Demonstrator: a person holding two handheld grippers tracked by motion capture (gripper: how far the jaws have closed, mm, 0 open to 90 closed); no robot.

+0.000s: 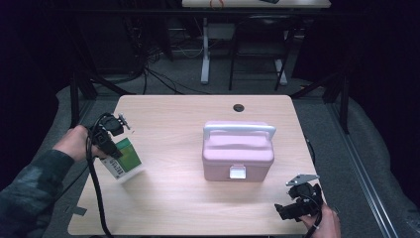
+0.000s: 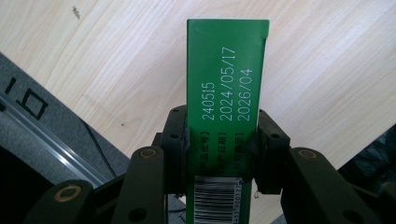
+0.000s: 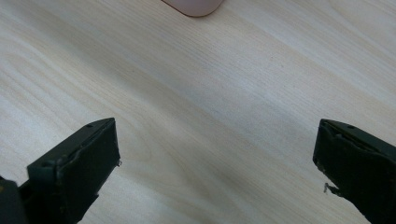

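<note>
A green and white carton (image 1: 125, 159) with printed dates and a barcode is clamped between the jaws of my left gripper (image 1: 111, 148) at the table's left side, tilted over the wood. In the left gripper view the carton (image 2: 227, 88) runs up from between the two black jaws, whose pads press on its narrow sides. A pink lidded box (image 1: 237, 152) with a white handle and a white front latch stands shut at the table's middle. My right gripper (image 1: 288, 208) rests near the front right corner, its jaws wide apart over bare wood (image 3: 215, 140).
The light wooden table (image 1: 178, 124) has a round cable hole (image 1: 238, 107) at its far edge. A corner of the pink box (image 3: 194, 6) shows in the right gripper view. Dark floor, cables and another desk's legs lie beyond the far edge.
</note>
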